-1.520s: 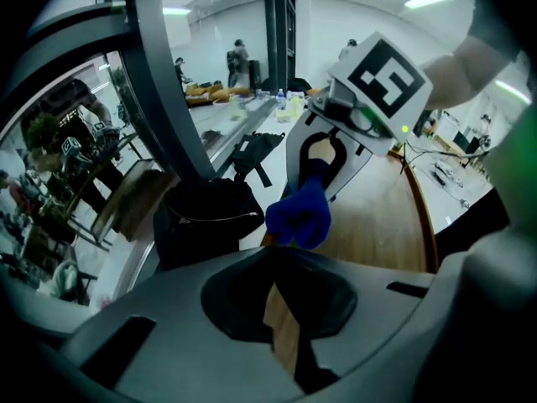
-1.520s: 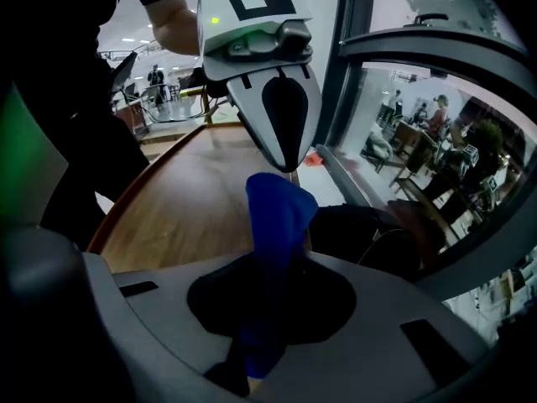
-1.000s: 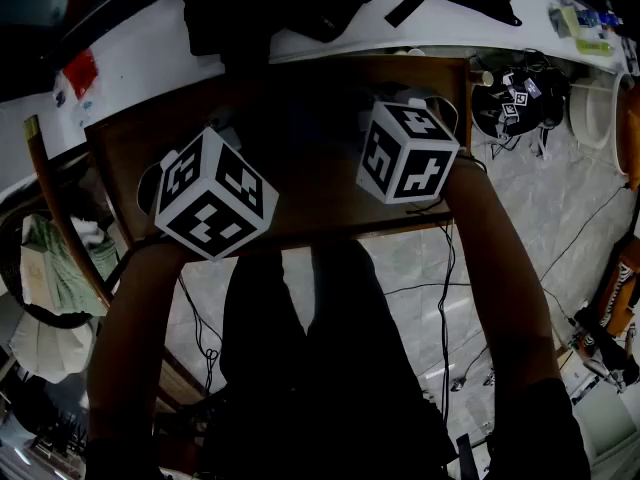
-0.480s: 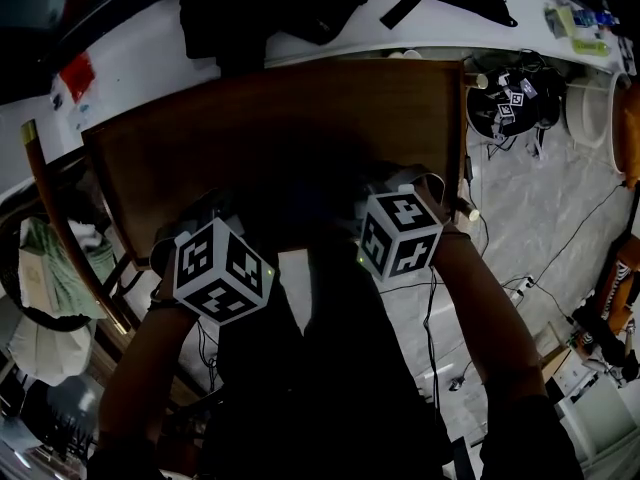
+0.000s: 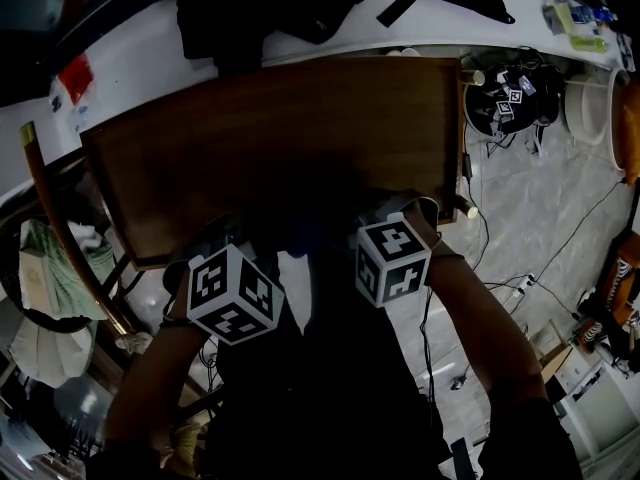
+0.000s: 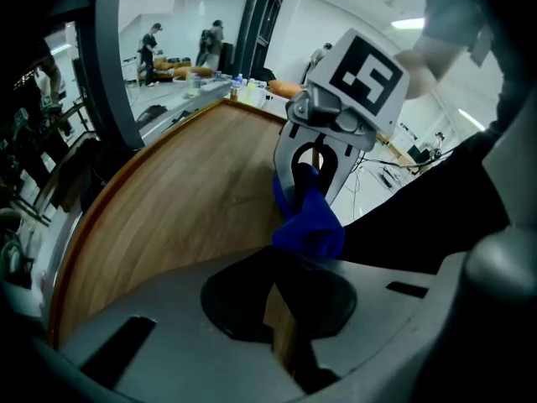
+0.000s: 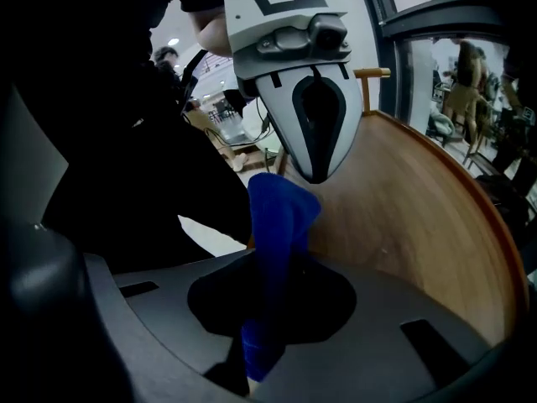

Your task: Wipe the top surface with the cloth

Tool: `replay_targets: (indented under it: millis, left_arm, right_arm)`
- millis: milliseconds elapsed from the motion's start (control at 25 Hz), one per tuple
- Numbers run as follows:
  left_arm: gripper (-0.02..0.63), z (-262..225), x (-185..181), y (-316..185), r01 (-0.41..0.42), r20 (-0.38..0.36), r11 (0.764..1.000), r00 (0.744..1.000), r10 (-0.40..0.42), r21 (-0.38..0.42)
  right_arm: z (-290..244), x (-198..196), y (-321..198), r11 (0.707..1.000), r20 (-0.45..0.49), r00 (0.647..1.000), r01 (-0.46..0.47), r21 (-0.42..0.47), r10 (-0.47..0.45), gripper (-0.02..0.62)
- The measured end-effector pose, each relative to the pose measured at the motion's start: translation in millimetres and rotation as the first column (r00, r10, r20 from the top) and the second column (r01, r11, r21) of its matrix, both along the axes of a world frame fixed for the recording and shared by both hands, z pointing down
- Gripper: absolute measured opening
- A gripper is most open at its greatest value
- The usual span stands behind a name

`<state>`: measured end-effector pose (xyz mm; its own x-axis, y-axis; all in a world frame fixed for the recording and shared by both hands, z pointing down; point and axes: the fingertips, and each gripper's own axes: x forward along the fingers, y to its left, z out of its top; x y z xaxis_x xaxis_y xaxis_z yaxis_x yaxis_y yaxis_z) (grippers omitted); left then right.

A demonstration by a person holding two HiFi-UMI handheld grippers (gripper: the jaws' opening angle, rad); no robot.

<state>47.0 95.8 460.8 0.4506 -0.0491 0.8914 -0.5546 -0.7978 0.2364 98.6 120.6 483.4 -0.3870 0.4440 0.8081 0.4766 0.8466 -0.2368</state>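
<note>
We log: right gripper pinching cloth at table lower edge; top lies frame-upward (left gripper jaws together, empty).

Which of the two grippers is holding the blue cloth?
The right gripper: the blue cloth is pinched between its jaws; the left gripper holds none.

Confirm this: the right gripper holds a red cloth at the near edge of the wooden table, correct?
The cloth is blue, not red; the right gripper view shows it. The right gripper holds it at the near edge of the wooden table.
</note>
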Motion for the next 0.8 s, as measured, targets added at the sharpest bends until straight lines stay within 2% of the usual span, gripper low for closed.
replay_targets:
  millis: [120, 240, 400, 520, 640, 800]
  left_arm:
    - [0.012, -3.8, 0.8, -9.9, 0.004, -0.009, 1.000, 1.000, -0.004, 0.010]
    - [0.012, -13.3, -10.0, -39.7, -0.004, 0.007, 0.998, 1.000, 0.004, 0.067]
    - [0.012, -33.1, -32.4, -107.8, 0.036, 0.033, 0.981, 0.999, -0.043, 0.189]
    - [0.012, -45.0, -38.1, -153.1, 0.052, 0.049, 0.963, 0.997, -0.067, 0.265]
    - [0.012, -54.1, -36.8, -180.1, 0.061, 0.045, 0.950, 0.996, -0.079, 0.305]
    - [0.012, -49.5, -30.1, -194.4, 0.066, 0.037, 0.950, 0.996, -0.081, 0.307]
  right_arm:
    - [-5.8, -2.7, -8.2, 1.000, 0.023, 1.000, -0.008, 0.001, 0.008, 0.064]
    - [-22.4, -7.0, -49.4, 0.993, 0.084, 0.992, -0.101, 0.053, 0.096, 0.064]
    - [-43.2, -12.9, -137.8, 0.954, 0.152, 0.973, -0.204, 0.219, 0.173, 0.064]
    - [-52.9, -21.4, -191.3, 0.920, 0.195, 0.960, -0.254, 0.298, 0.202, 0.064]
    - [-51.3, -31.2, -222.3, 0.900, 0.208, 0.957, -0.267, 0.345, 0.204, 0.064]
    - [-33.1, -34.1, -238.4, 0.900, 0.172, 0.967, -0.241, 0.363, 0.189, 0.064]
